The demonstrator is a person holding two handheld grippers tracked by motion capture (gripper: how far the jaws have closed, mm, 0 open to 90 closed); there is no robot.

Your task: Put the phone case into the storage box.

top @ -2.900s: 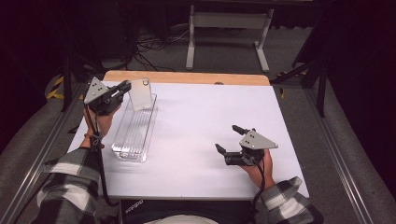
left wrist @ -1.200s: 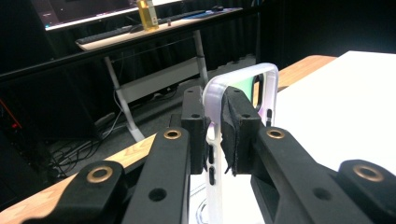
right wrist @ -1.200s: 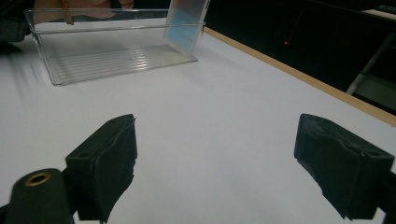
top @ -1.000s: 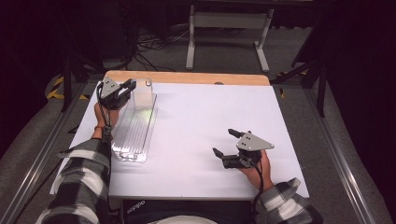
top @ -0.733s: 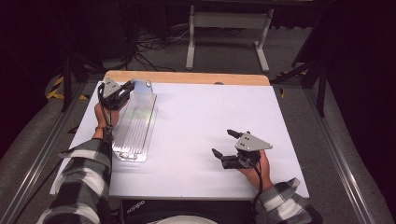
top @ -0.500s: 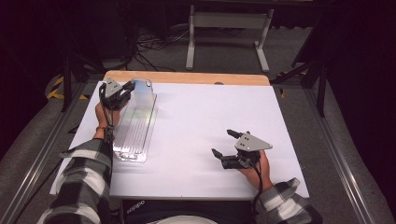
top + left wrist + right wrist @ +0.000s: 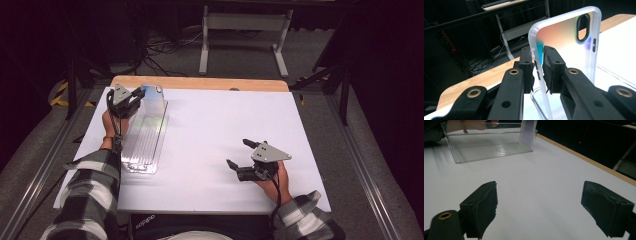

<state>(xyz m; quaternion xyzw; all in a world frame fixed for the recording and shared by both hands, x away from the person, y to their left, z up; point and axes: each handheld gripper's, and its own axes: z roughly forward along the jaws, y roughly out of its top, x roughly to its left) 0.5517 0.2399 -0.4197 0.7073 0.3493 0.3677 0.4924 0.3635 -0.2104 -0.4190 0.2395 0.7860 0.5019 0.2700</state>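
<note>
Now that the phone case [image 7: 571, 37] has been stood up in the clear tray [image 7: 145, 145], it is pinched by the left gripper [image 7: 538, 67]; the right gripper [image 7: 541, 207] is held wide open.

Plaid sleeves [image 7: 87, 192], black claws, grey plates [image 7: 270, 152]

Left gripper [image 7: 131, 97]: forearm extended toward the far left, jaws clamped together (pads nearly meeting). Right gripper [image 7: 242, 155]: held low at the near right, pointing left, jaws spread wide, nothing between them.
</note>
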